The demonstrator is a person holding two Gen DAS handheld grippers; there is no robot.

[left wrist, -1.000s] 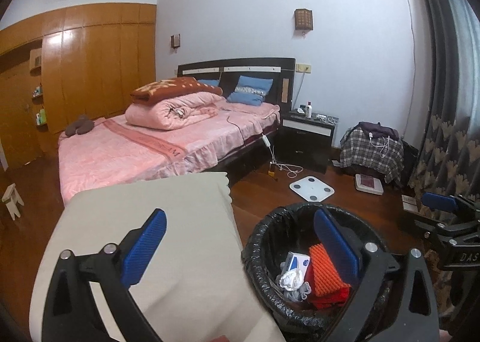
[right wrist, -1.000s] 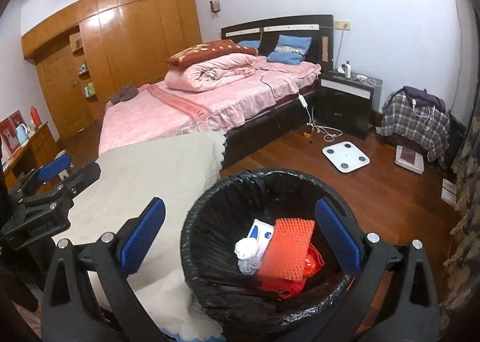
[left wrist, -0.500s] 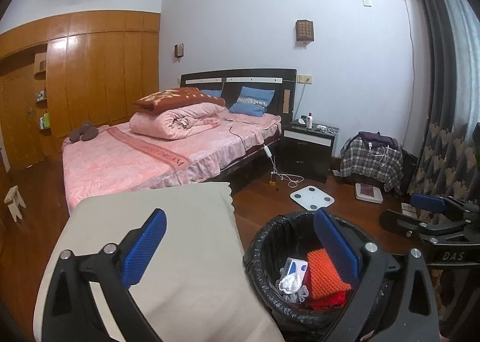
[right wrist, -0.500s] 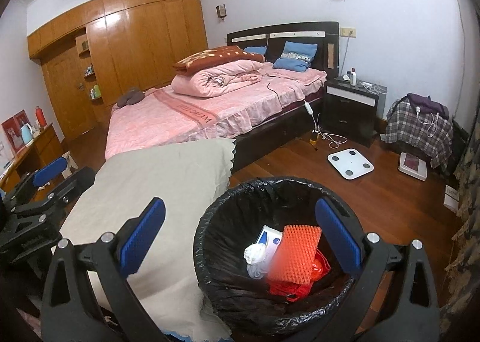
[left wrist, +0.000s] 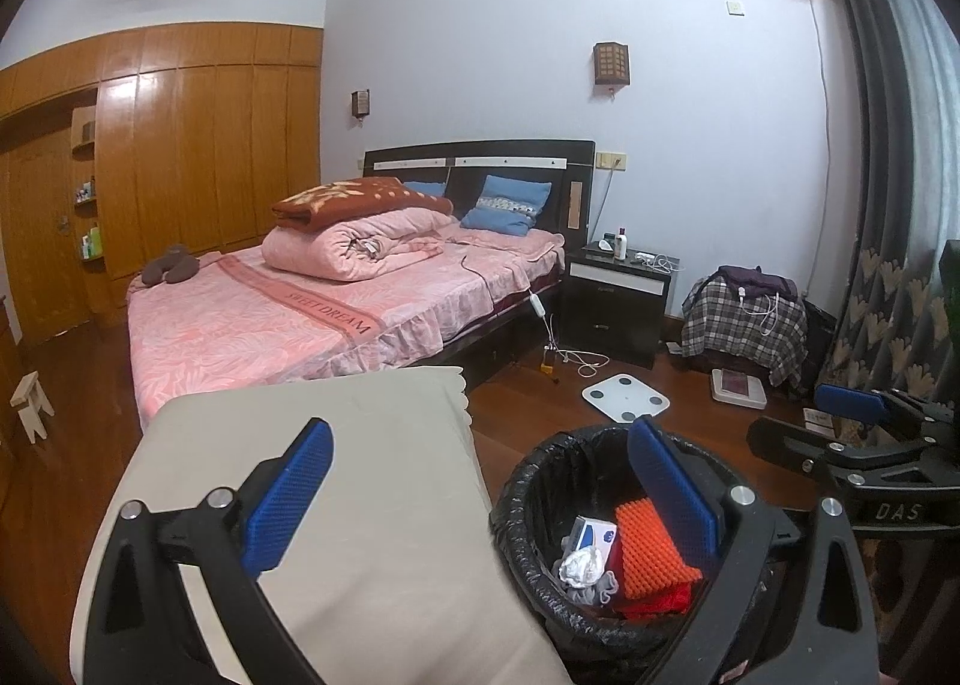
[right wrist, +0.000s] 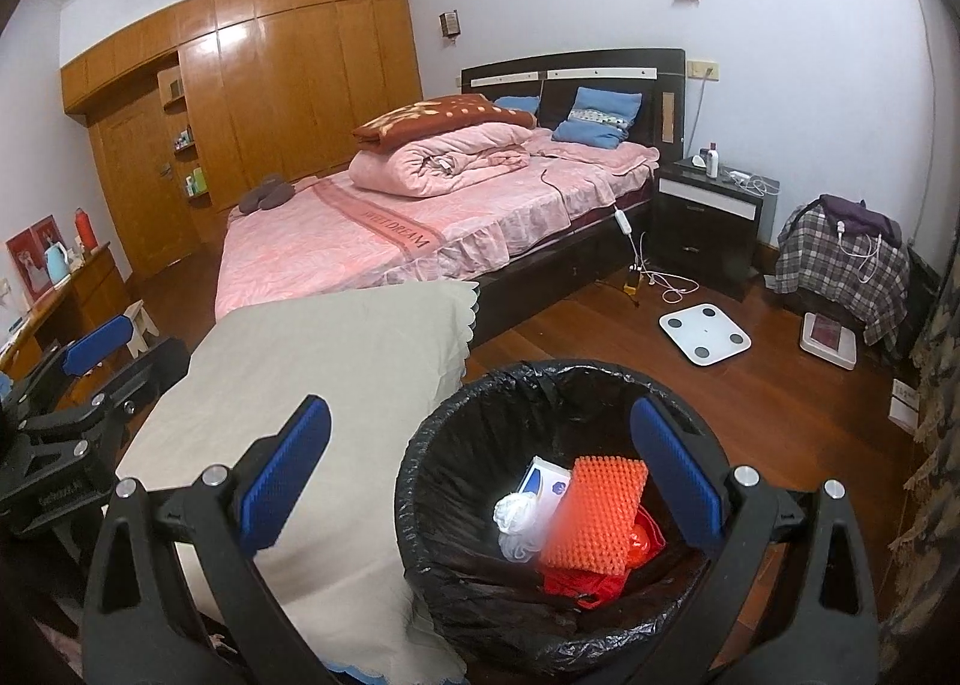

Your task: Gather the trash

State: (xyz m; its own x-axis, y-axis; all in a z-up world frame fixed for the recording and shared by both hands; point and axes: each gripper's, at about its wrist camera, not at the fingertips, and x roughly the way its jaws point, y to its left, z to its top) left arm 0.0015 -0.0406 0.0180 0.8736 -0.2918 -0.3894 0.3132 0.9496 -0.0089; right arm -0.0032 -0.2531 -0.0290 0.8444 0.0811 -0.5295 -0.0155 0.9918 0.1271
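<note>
I see the black-lined trash bin (right wrist: pixel 474 511) at six o'clock, holding an orange spiky mat (right wrist: pixel 594 514), a white wad (right wrist: pixel 515 512) and a small box (right wrist: pixel 547 482). My right gripper (right wrist: pixel 480 481) hangs over it, jaws wide and empty; my left gripper (left wrist: pixel 480 490), likewise wide, straddles the bin's rim and the beige cloth (left wrist: pixel 336 481) at nine o'clock.
</note>
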